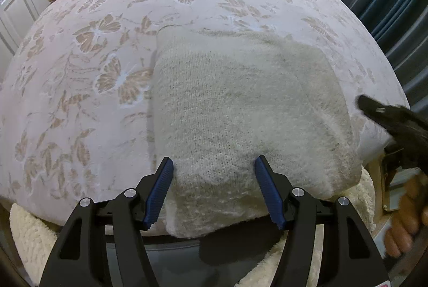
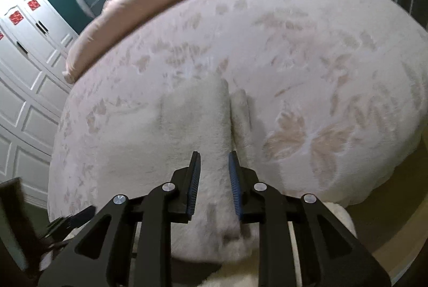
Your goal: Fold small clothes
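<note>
Butterfly-patterned bedspread [image 1: 107, 51], white wardrobe [image 2: 24, 78].

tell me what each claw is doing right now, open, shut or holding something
Left claw: open, hovering over the folded white sweater, gripping nothing.
Right claw: jaws narrowly apart above the sweater, nothing visibly pinched.

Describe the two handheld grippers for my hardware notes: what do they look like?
Both match. The left gripper and the right gripper have matte black angular linkage arms with triangular cut-outs, round silver pivot pins, and two fingers lined with ribbed blue pads. No cables or sleeves show.
</note>
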The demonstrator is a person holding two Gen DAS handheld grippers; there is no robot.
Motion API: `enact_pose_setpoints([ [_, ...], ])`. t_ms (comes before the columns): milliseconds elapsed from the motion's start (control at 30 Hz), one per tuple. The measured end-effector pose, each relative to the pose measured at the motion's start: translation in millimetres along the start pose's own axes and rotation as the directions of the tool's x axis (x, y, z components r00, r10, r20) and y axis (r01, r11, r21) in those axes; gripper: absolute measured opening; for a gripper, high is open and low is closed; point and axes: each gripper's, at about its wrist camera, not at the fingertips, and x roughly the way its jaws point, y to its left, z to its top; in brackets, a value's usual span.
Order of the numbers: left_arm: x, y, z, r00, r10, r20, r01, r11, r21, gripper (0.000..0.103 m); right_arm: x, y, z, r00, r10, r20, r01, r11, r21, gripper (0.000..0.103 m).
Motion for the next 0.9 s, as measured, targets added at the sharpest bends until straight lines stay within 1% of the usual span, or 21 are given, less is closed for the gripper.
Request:
enact_pose_setpoints([
  [67,-3,3,-1,1.000,-0.007,0.003,0.007,1.000,-0.008,0.061,-10,8,-3,0.998,0.059,-0.011,-0.060,0.998,-0.017,0.022],
  [100,-5,6,-1,1.000,-0.012,0.004,0.012,1.000,-0.018,0.061,-10,21,-6,0.996,0.087,-0.027,-0.088,0.996,-0.031,0.022],
  [233,-24,34,-2,0.999,-0.011,0.035,0.015,0.995,-0.101,0.061,-4,60,-25,0.986,0.147,-0.084,-0.156,0.981,-0.113,0.022],
  [333,-42,65,-6,0.997,0.041,0.066,-0.031,0.988,-0.151,0.061,11,86,-41,0.980,0.146,-0.136,-0.169,0.970,-0.174,0.022],
  [400,-50,85,-9,0.993,0.093,0.073,-0.079,0.981,-0.176,0.061,29,96,-55,0.970,0.154,-0.186,-0.190,0.962,-0.194,0.022],
  [433,-53,95,-12,0.991,0.111,0.073,-0.095,0.977,-0.192,0.061,42,98,-63,0.965,0.143,-0.221,-0.190,0.959,-0.209,0.021],
  [500,-55,105,-14,0.990,0.119,0.069,-0.101,0.971,-0.217,0.061,79,99,-86,0.950,0.022,-0.311,-0.114,0.953,-0.282,0.018],
  [533,-55,111,-16,0.991,0.114,0.063,-0.096,0.968,-0.234,0.061,88,97,-93,0.939,-0.004,-0.345,-0.102,0.952,-0.288,0.017],
  [600,-57,113,-17,0.992,0.105,0.062,-0.088,0.967,-0.240,0.061,73,102,-88,0.944,0.014,-0.329,-0.111,0.954,-0.278,0.018],
  [633,-58,112,-17,0.992,0.106,0.065,-0.088,0.967,-0.238,0.061,62,107,-82,0.953,0.023,-0.301,-0.113,0.951,-0.286,0.021],
  [667,-58,111,-17,0.992,0.105,0.067,-0.087,0.969,-0.232,0.061,45,114,-72,0.968,0.046,-0.246,-0.119,0.949,-0.292,0.021],
  [733,-57,107,-17,0.992,0.100,0.072,-0.082,0.972,-0.221,0.062,24,126,-54,0.977,0.108,-0.182,-0.158,0.943,-0.292,0.021],
  [767,-56,104,-16,0.993,0.097,0.071,-0.080,0.974,-0.213,0.062,21,131,-49,0.979,0.117,-0.170,-0.164,0.941,-0.297,0.022],
  [833,-53,96,-15,0.994,0.085,0.066,-0.070,0.977,-0.201,0.061,32,138,-46,0.977,0.111,-0.183,-0.166,0.933,-0.321,0.022],
  [867,-53,93,-15,0.995,0.082,0.066,-0.067,0.978,-0.196,0.061,50,140,-52,0.971,0.077,-0.225,-0.152,0.928,-0.340,0.022],
  [900,-53,89,-14,0.994,0.079,0.070,-0.065,0.980,-0.188,0.061,73,139,-59,0.959,0.033,-0.281,-0.135,0.926,-0.354,0.022],
])
